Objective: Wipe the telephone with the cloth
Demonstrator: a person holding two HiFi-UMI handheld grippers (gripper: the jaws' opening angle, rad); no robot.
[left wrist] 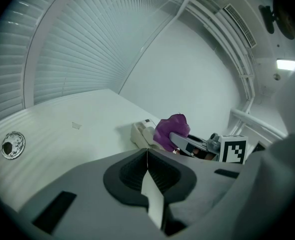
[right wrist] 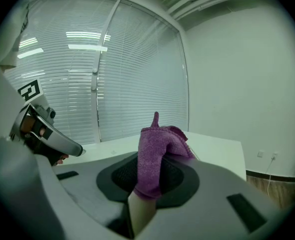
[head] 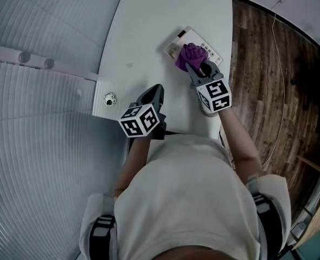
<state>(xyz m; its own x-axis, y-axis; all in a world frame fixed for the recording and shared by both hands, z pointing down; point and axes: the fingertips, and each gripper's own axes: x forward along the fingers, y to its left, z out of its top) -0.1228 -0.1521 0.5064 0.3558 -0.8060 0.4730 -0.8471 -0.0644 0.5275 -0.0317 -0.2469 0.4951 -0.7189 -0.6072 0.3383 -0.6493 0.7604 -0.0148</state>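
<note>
A white telephone lies on the white table, toward its far right side. My right gripper is shut on a bunched purple cloth, which covers the telephone's near part. In the right gripper view the cloth sticks up from between the closed jaws. My left gripper hangs over the table's near edge, left of the telephone, shut with nothing in it. Past the left gripper's closed jaws, the left gripper view shows the telephone, the cloth and the right gripper.
A round metal fitting is set in the table's near left corner. White window blinds run along the left. Wooden floor with a thin cable lies right of the table. A small scrap lies mid-table.
</note>
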